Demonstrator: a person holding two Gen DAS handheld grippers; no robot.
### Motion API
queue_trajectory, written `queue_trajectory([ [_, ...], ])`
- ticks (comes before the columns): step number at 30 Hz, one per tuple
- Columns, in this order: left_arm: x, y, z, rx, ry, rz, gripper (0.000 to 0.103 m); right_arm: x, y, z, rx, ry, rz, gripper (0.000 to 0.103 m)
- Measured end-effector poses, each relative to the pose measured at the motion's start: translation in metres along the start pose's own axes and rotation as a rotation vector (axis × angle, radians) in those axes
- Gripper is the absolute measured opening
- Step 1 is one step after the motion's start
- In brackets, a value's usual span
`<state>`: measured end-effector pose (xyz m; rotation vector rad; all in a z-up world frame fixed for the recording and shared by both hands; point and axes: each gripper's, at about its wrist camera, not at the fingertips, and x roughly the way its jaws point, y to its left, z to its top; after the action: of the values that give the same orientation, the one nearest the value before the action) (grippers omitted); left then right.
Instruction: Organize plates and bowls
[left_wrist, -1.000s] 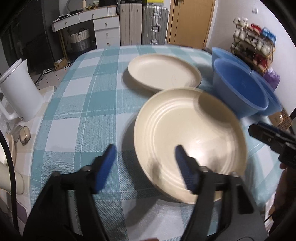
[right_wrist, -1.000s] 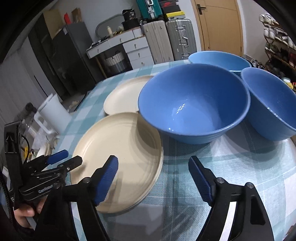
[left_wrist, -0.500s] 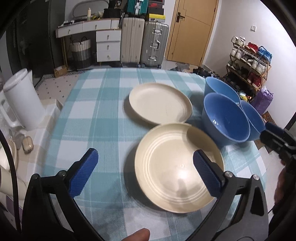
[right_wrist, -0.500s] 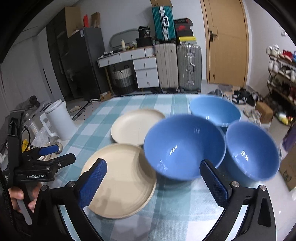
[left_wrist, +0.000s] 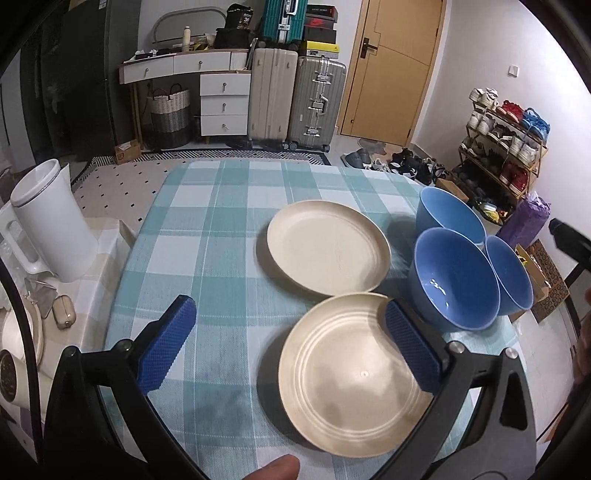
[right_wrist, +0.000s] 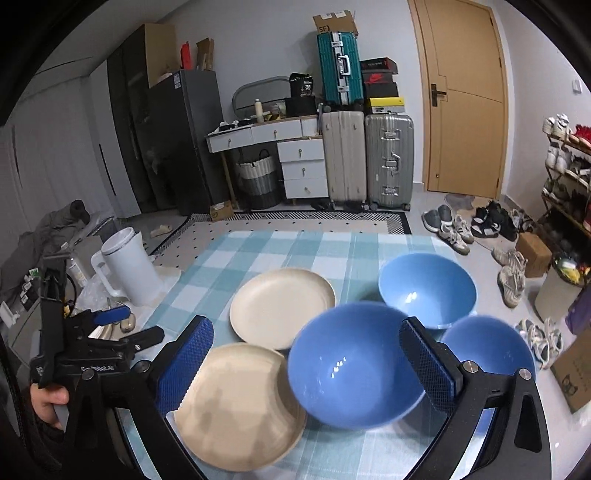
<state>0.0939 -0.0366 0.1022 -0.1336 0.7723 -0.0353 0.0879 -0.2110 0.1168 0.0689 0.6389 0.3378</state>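
- Left tool (left_wrist: 291, 343): jaws wide, nothing between the pads, hanging above the worktop (left_wrist: 207, 236) and angled down at it.
- Right tool (right_wrist: 306, 365): jaws wide too, empty, also clear of everything.
- Near plate (left_wrist: 354, 373), cream, ridged: lies flat straight ahead of and below the left tool, its right edge passing behind that tool's right pad in the left wrist view.
- Far plate (left_wrist: 327, 253), cream, smooth: flat, just beyond the near plate; rims look touching or slightly overlapped, hard to tell through the fisheye.
- Near bowl (right_wrist: 351, 363), blue: upright, dead centre between the right tool's pads in view but below them, not gripped.
- Two more blue bowls: far bowl (right_wrist: 428, 291) behind, side bowl (right_wrist: 491, 343) to the right, all three clustered close.
- Key relation: plates sit on the left tool's side, bowls on the right tool's side; each tool is nearer its own group.
- Judgement: nothing stacked yet; likely next is the left tool on the near plate's rim, the right on the near bowl's rim.
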Motion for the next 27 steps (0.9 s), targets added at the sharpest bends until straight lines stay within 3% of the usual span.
queue_trajectory([
  [12, 0.037, 0.012, 0.029, -0.047, 0.047, 0.016, 0.102, 0.047, -0.005, 0.051, -0.015, 0.07, 0.013, 0.102],
  [27, 0.103, 0.024, 0.052, -0.073, 0.113, 0.031, 0.102, 0.135, -0.027, 0.074, -0.019, 0.21, 0.014, 0.102],
])
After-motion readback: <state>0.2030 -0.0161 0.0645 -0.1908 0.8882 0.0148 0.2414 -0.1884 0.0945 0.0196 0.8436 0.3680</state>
